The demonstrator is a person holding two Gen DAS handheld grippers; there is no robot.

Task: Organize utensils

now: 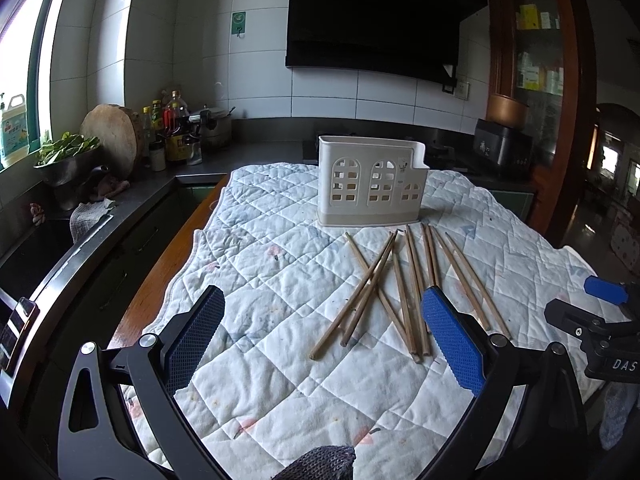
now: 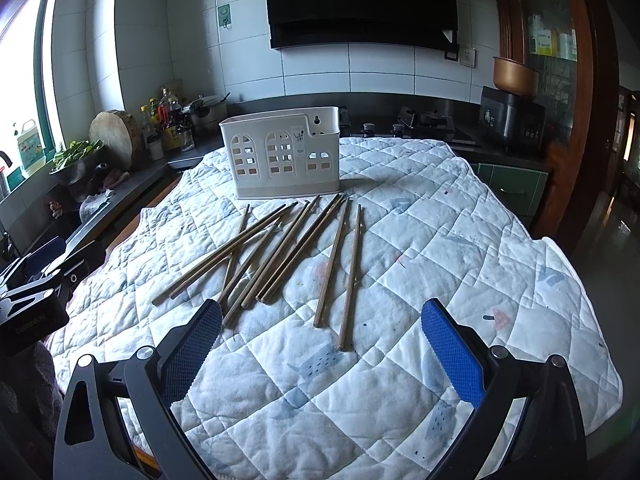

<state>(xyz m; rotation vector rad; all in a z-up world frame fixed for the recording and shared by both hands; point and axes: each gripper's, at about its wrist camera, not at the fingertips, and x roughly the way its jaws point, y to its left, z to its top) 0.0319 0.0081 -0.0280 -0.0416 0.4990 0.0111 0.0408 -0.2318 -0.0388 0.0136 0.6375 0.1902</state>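
Several wooden chopsticks (image 1: 404,292) lie loose and partly crossed on a white quilted cloth (image 1: 280,264), in front of a cream plastic utensil holder (image 1: 370,182) with arched cut-outs. They also show in the right wrist view: chopsticks (image 2: 280,248), holder (image 2: 282,156), cloth (image 2: 440,248). My left gripper (image 1: 322,316) is open and empty above the cloth, left of the chopsticks' near ends. My right gripper (image 2: 322,320) is open and empty, just short of the two rightmost chopsticks (image 2: 340,272). The right gripper also shows at the left wrist view's right edge (image 1: 600,320).
A dark counter (image 1: 132,196) runs along the left with a sink, a bowl of greens (image 1: 66,156), a round chopping board (image 1: 110,138) and bottles (image 1: 174,128). A stove (image 2: 428,124) and black cooker (image 2: 512,120) stand behind. The table's wooden edge (image 1: 160,264) shows at left.
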